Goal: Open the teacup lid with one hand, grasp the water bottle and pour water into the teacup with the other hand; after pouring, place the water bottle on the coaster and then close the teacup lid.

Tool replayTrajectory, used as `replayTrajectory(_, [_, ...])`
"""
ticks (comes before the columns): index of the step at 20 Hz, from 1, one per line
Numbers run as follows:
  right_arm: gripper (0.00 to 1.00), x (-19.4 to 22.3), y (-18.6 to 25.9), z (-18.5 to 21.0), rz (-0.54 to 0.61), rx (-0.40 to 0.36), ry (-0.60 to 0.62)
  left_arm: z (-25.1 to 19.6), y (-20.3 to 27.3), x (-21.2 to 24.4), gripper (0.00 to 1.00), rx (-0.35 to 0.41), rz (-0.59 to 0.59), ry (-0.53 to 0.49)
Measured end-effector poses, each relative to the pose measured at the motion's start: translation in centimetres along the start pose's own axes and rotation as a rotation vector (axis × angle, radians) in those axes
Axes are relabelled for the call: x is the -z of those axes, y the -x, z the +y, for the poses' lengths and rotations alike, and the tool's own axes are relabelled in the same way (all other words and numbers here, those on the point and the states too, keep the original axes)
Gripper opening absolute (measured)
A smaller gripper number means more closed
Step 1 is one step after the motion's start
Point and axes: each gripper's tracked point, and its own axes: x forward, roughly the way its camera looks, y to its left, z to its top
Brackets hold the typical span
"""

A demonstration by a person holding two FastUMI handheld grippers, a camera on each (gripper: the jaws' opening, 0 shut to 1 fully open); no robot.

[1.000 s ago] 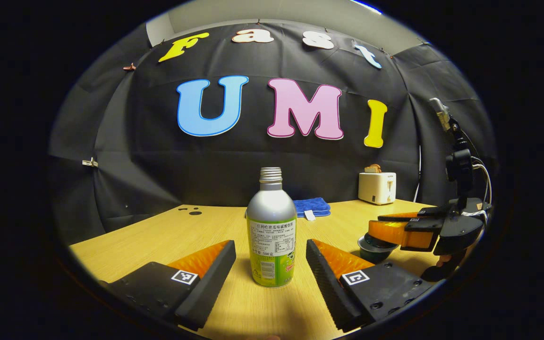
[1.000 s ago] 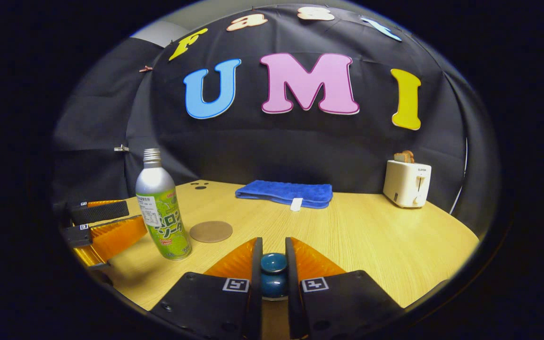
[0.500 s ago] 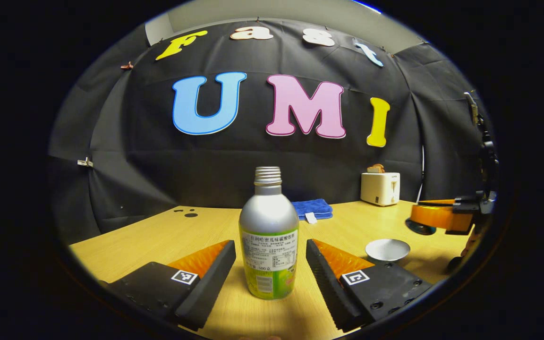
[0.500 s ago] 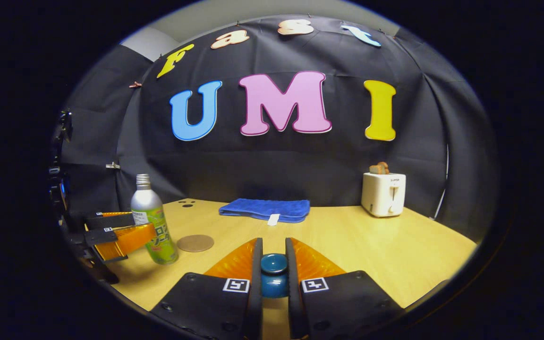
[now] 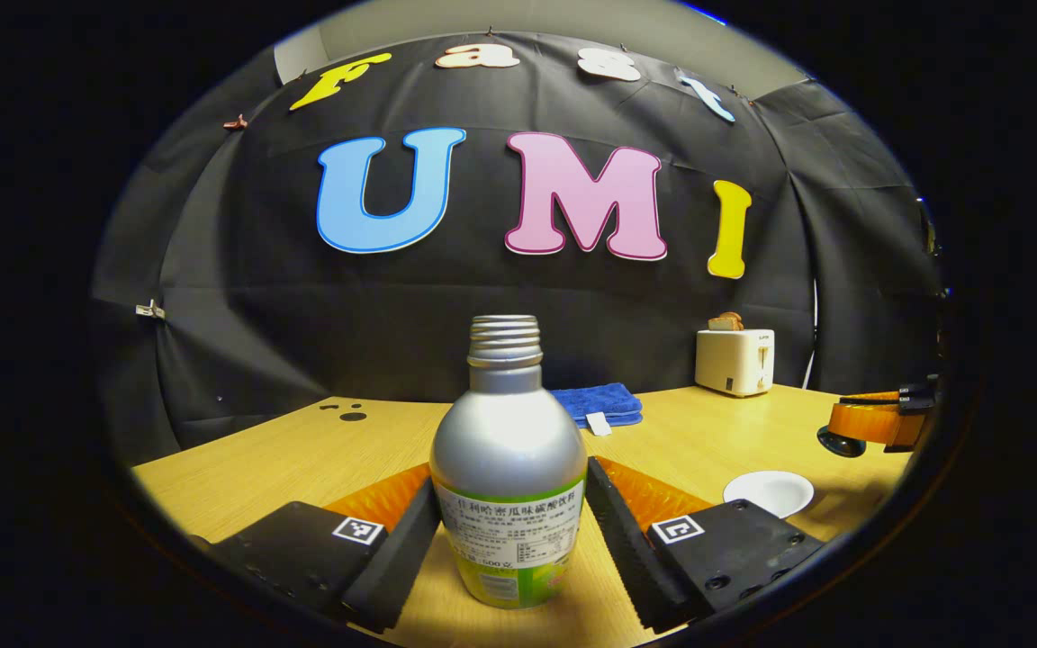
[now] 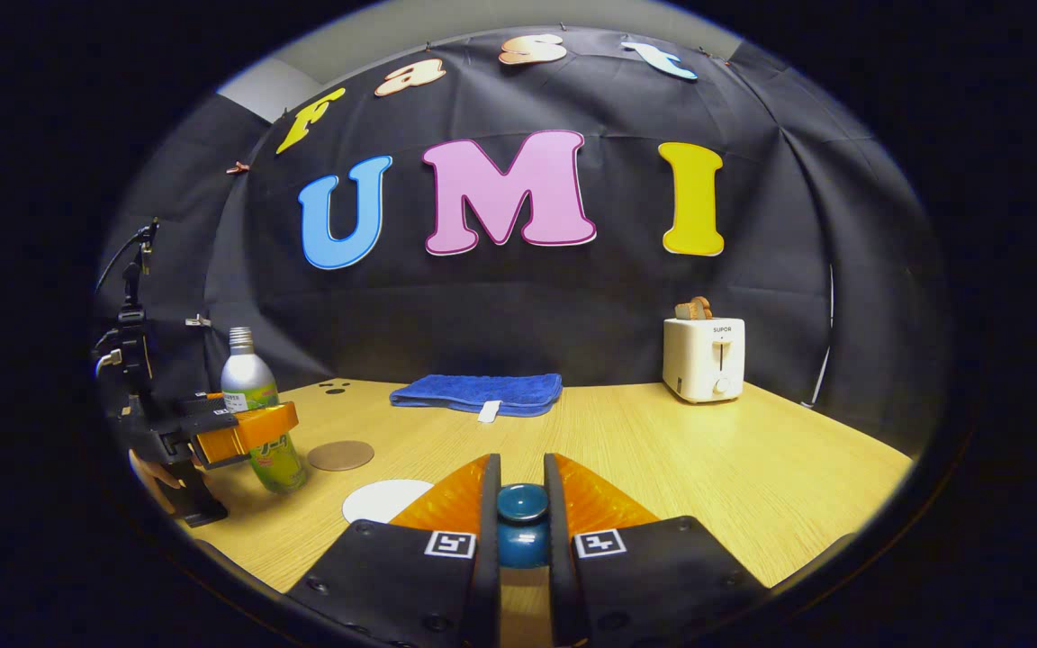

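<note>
The water bottle (image 5: 509,468) stands upright and uncapped near the front edge of the desk (image 5: 302,450), between the two fingers of the left gripper (image 5: 511,531). The fingers are spread wide, close on both sides of the bottle body; I cannot tell if they touch it. In the right gripper view the bottle (image 6: 255,418) is near the left edge of the desk (image 6: 707,459), with the left gripper (image 6: 253,430) level around its lower half and a hand (image 6: 154,472) under the gripper body.

The teacup (image 5: 769,492) is open, a white round mouth on the desk to the right of the bottle. In the right gripper view it (image 6: 383,499) sits just left of the right gripper's fingers. The round brown coaster (image 6: 340,454) lies bare between the bottle and the teacup, a little farther back.

The teacup lid (image 6: 521,522) is held by its dark blue knob: the right gripper (image 6: 521,504) is closed narrowly on it, both fingers pressing the knob. In the left gripper view this gripper (image 5: 870,421) is held level above the right edge of the desk, with the lid (image 5: 840,442) under it.

At the back edge lie a folded blue towel (image 6: 481,393) and a white toaster (image 6: 704,358) with bread in it, before the black cloth wall (image 6: 500,306)
</note>
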Motion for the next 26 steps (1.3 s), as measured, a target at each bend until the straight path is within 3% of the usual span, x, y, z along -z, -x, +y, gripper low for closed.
replayTrajectory(2, [0.25, 0.0, 0.0, 0.2, -0.008, 0.000, 0.027, 0.3, -0.1, 0.0, 0.83, -0.015, 0.002, 0.001])
replayTrajectory(6, [0.25, 0.0, -0.2, 0.1, -0.010, -0.012, 0.023, 0.3, 0.1, 0.1, 0.81, -0.021, 0.008, -0.009])
replayTrajectory(10, [0.25, -0.1, -0.4, -1.6, -0.011, 0.009, 0.023, -0.3, 0.4, 0.1, 0.80, -0.015, 0.028, -0.146])
replayTrajectory(16, [0.25, -0.3, -0.5, -4.7, -0.014, 0.057, 0.023, -1.6, 0.2, -2.2, 0.80, 0.021, 0.035, -0.566])
replayTrajectory(21, [0.25, -0.3, -0.3, -5.1, -0.013, 0.056, 0.023, -3.8, 0.3, -2.3, 0.80, 0.040, 0.017, -0.941])
replayTrajectory(26, [0.25, -0.4, -0.4, -5.1, -0.014, 0.055, 0.024, -6.8, 0.4, 0.5, 0.80, 0.143, 0.026, -1.228])
